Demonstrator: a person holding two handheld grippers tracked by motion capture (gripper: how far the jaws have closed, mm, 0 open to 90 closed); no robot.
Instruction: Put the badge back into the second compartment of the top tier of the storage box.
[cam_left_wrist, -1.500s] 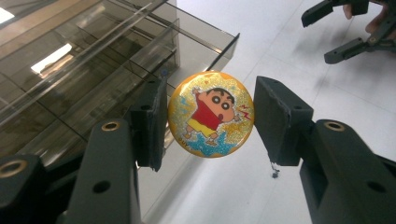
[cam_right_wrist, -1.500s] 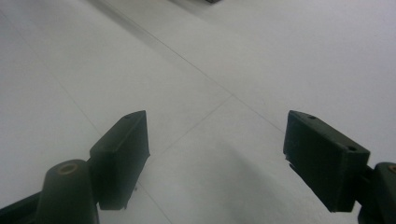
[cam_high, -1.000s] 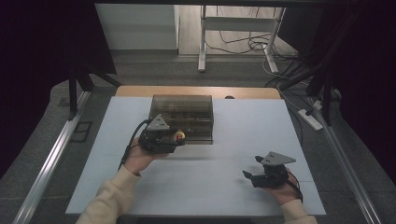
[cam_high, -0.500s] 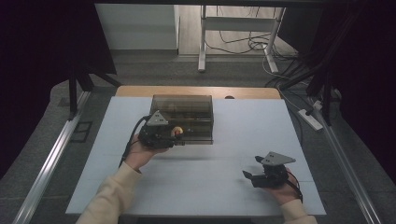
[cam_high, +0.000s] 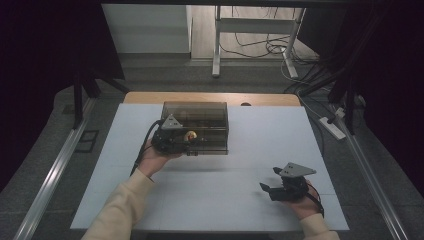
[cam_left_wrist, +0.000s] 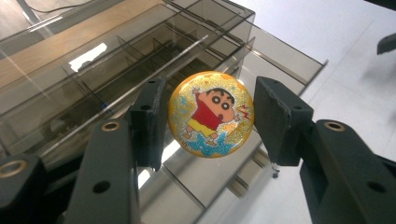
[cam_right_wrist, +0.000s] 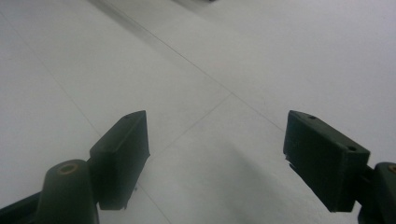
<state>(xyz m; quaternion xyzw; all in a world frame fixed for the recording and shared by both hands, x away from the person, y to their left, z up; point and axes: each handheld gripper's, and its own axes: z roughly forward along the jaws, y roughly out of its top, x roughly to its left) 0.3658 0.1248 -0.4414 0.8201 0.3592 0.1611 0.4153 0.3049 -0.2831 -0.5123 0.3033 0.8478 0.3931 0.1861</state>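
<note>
1. Pinching a round cartoon badge (cam_left_wrist: 211, 115) by its edges, the left hand-held gripper (cam_high: 186, 136) is held up at the front of a smoked-plastic organizer box (cam_high: 200, 114).
2. Seen in the left gripper view, the badge sits between the two black jaws, its glittery orange face turned toward the camera, with a cartoon boy in a red shirt and yellow shorts printed on it.
3. That box stands on the white bench (cam_high: 260, 135) toward the far side, a little left of centre; its dark, see-through walls show thin dividers making narrow compartments inside.
4. From the high view the badge (cam_high: 190, 135) is a small yellowish spot just in front of the box's near wall.
5. Well apart, near the front right corner of the bench, the right hand-held gripper (cam_high: 267, 187) rests low with its jaws spread wide, nothing between them.
</note>
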